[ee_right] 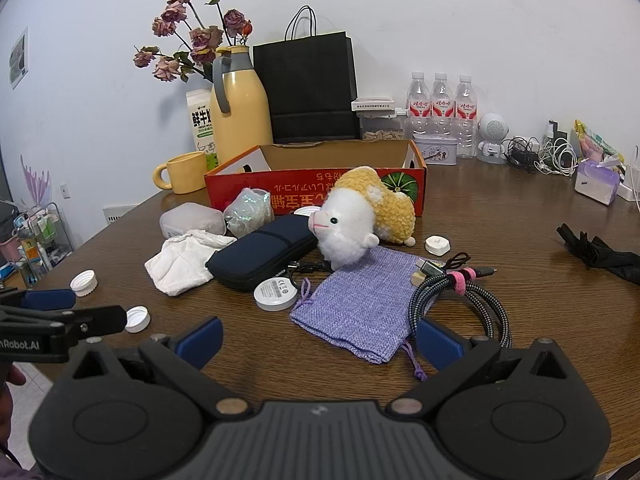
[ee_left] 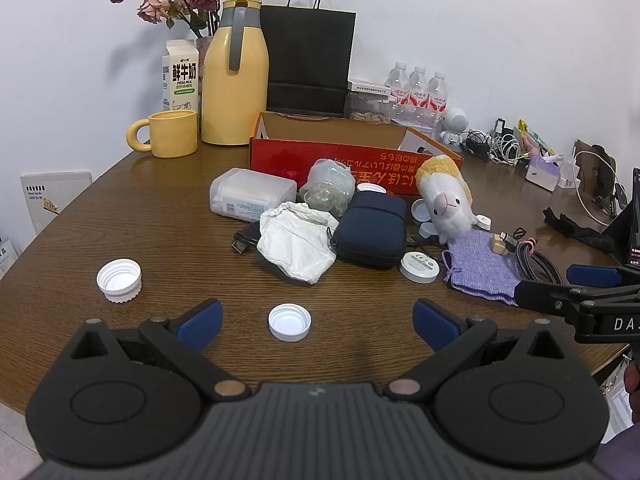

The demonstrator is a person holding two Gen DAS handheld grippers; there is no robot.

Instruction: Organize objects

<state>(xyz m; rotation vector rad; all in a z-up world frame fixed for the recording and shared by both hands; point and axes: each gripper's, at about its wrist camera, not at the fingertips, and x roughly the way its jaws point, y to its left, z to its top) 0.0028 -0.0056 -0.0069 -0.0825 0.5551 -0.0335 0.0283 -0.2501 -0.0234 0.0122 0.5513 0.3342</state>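
Left wrist view: the left gripper [ee_left: 316,322] hovered with jaws spread wide and empty over a small white cap [ee_left: 289,322] on the wooden table [ee_left: 120,208], clutter lying before a red box [ee_left: 352,160].

Right wrist view: the right gripper [ee_right: 318,342] stood equally wide, empty, above a purple pouch [ee_right: 360,304] beside a braided cable [ee_right: 476,300].

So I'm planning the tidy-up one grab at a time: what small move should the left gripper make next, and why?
Probably ease the left gripper forward and down over the small white cap. Its jaws stand wide open and empty, and the cap lies alone on the table right between the fingertips, apart from the clutter in front of the red box, so it looks like the easiest first pick.
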